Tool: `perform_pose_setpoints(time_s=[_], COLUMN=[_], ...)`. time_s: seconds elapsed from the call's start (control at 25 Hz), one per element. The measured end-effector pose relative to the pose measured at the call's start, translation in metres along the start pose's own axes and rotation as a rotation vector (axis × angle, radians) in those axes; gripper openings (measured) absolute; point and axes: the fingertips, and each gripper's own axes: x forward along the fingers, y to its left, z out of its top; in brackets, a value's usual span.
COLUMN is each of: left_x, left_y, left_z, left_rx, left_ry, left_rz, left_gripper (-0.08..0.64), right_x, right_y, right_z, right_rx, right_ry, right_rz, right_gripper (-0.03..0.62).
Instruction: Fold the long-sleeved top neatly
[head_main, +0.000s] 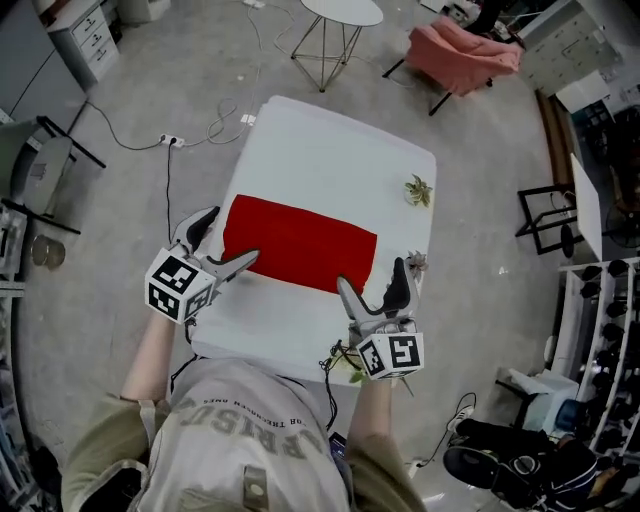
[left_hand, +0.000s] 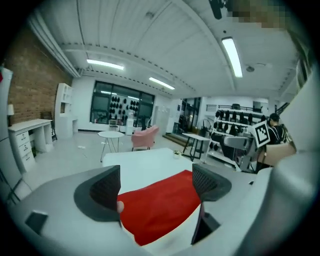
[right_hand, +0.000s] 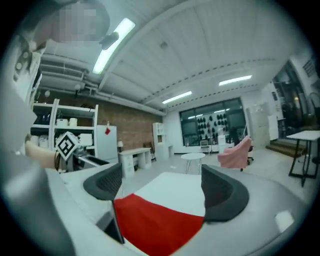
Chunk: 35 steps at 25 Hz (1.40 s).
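Head view: a person stands at the near edge of a white desk (head_main: 330, 140) with tongs in each hand. Far left on the floor are a drawer cabinet (head_main: 88, 38) and a power strip (head_main: 172, 141) with its cable. The left tongs (head_main: 224, 244) are at the near-left corner of the long-sleeved top (head_main: 300, 243), jaws wide apart. One jaw is over bare desk left of the cloth and the other is by its near edge; I can't tell if either touches the cloth. Left gripper view agrees: big gap, nothing clamped, red cloth (left_hand: 160, 210) lying flat on the desk in the gap. The top is a flat red rectangle across the middle of the desk, its long side running left to right, with white desk showing on all sides. The right tongs (head_main: 375, 287) are at the top's near-right corner, also wide, one jaw at the near edge and one just past the right edge. Right gripper view: jaws well apart, red cloth (right_hand: 155, 225) seen between them and not gripped. Along the desk's right edge sit two small plant sprigs, one (head_main: 418, 190) farther up and one (head_main: 416, 262) just beside the right tongs. Beyond the desk stand a round side table (head_main: 342, 12) and, further right, a pink chair (head_main: 462, 50).
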Motion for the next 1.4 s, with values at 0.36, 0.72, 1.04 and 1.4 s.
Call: perform_pose_setpoints(time_s=[0.36, 0.72, 1.04, 1.4], left_x=[-0.029, -0.056, -0.067, -0.068], left_y=[-0.064, -0.079, -0.097, -0.104], left_z=[0.016, 0.022, 0.027, 0.029], left_rx=[0.021, -0.018, -0.009, 0.006], left_ry=[-0.163, -0.300, -0.353, -0.357], left_rz=[0.081, 0.180, 0.185, 0.180], left_gripper=[0.449, 0.070, 0.012, 0.012], right_x=[-0.030, -0.046, -0.057, -0.057], right_y=[0.041, 0.062, 0.072, 0.081], right_z=[0.014, 0.014, 0.020, 0.026], right_rx=[0.015, -0.098, -0.081, -0.125], right_ry=[-0.097, -0.085, -0.103, -0.110], right_rz=[-0.148, -0.221, -0.225, -0.229], right_gripper=[0.257, 0.113, 0.002, 0.002])
